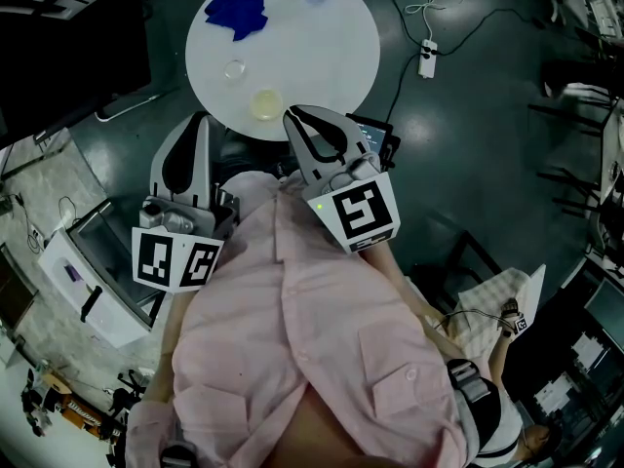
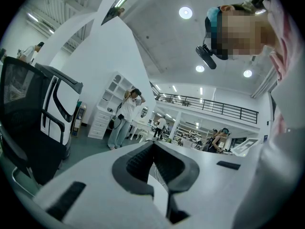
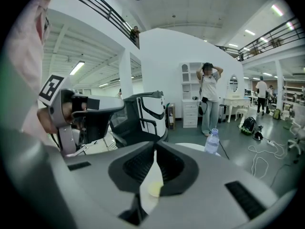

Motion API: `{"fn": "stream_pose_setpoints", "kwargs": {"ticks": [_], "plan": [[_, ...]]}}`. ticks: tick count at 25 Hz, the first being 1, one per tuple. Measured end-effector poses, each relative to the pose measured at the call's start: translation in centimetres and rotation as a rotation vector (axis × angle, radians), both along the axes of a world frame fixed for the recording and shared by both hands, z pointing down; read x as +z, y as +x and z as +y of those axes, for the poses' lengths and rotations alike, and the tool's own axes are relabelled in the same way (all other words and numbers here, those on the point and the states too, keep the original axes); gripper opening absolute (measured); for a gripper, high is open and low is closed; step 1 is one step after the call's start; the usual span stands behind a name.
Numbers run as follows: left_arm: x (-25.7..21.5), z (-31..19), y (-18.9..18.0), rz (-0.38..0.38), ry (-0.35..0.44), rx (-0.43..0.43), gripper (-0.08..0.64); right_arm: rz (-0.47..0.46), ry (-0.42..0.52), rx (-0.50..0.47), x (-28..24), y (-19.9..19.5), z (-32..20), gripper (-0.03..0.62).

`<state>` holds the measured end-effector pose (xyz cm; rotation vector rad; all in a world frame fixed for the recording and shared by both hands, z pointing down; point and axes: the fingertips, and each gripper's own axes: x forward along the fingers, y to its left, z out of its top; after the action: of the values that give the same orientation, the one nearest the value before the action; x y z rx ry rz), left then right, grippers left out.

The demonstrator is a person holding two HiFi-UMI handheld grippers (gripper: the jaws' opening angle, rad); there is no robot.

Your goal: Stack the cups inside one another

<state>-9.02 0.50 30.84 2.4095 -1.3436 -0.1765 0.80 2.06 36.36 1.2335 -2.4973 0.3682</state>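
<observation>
Hovering at round table point(image 1: 322, 57) edge, left gripper point(image 1: 202, 119), right gripper point(image 1: 292, 116), fingers closed, empty, clear cup point(image 1: 234, 68) apart from yellowish cup point(image 1: 265, 103)

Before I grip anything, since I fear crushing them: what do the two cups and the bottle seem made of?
Clear cup: glossy and see-through, probably thin plastic; the white table shows through it. Yellowish cup: translucent, likely plastic too. Bottle: clear plastic, judging by its see-through, bluish wall.
</observation>
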Motion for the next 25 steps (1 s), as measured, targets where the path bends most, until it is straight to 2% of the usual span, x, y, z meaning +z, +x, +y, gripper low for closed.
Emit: {"fn": "stream_pose_setpoints", "kwargs": {"ticks": [25], "plan": [[0.1,1.5,-0.5,0.018,0.008,-0.003,0.009,0.008,0.0,0.003,0.2,-0.2,1.6,0.037]]}}
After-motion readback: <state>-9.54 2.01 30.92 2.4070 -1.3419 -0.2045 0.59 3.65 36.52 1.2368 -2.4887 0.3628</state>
